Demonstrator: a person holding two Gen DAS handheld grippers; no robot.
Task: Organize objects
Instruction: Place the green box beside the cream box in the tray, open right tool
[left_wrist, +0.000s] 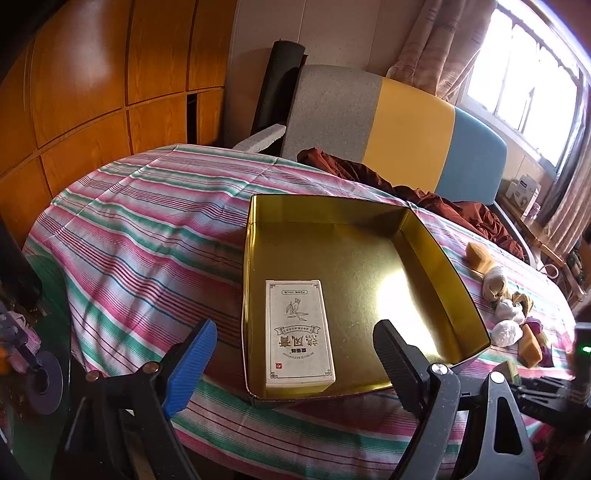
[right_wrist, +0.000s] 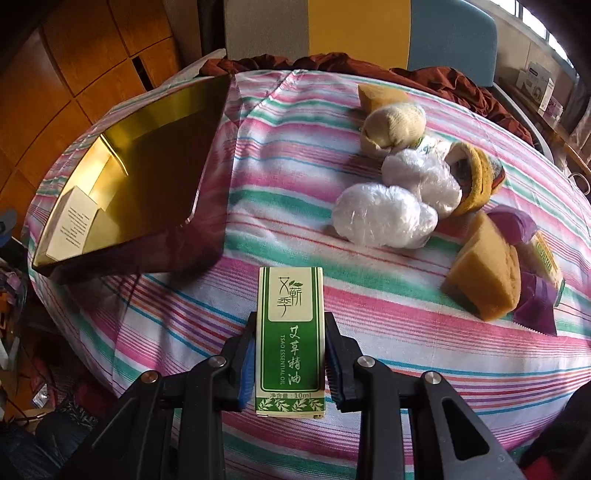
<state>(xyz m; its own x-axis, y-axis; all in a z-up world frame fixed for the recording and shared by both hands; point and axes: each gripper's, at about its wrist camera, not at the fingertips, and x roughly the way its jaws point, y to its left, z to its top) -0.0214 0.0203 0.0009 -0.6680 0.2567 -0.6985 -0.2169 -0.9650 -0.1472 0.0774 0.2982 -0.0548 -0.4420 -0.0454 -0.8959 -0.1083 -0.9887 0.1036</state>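
Observation:
A gold metal tray (left_wrist: 436, 236) lies on the striped tablecloth (left_wrist: 147, 221). A white printed box (left_wrist: 299, 332) lies flat in its near left corner. My left gripper (left_wrist: 291, 365) is open and empty, just in front of the tray's near edge. My right gripper (right_wrist: 290, 354) is shut on a green essential oil box (right_wrist: 290, 332), held upright over the cloth to the right of the tray (right_wrist: 207, 155). The white box also shows in the right wrist view (right_wrist: 72, 221).
A pile of loose items lies on the cloth to the right: two plastic-wrapped white bundles (right_wrist: 384, 214), yellow sponges (right_wrist: 487, 269), a rolled cream sock (right_wrist: 395, 122), purple packets (right_wrist: 535, 295). A brown cloth (left_wrist: 406, 184) and a grey-yellow-blue sofa (left_wrist: 406, 122) are behind the table.

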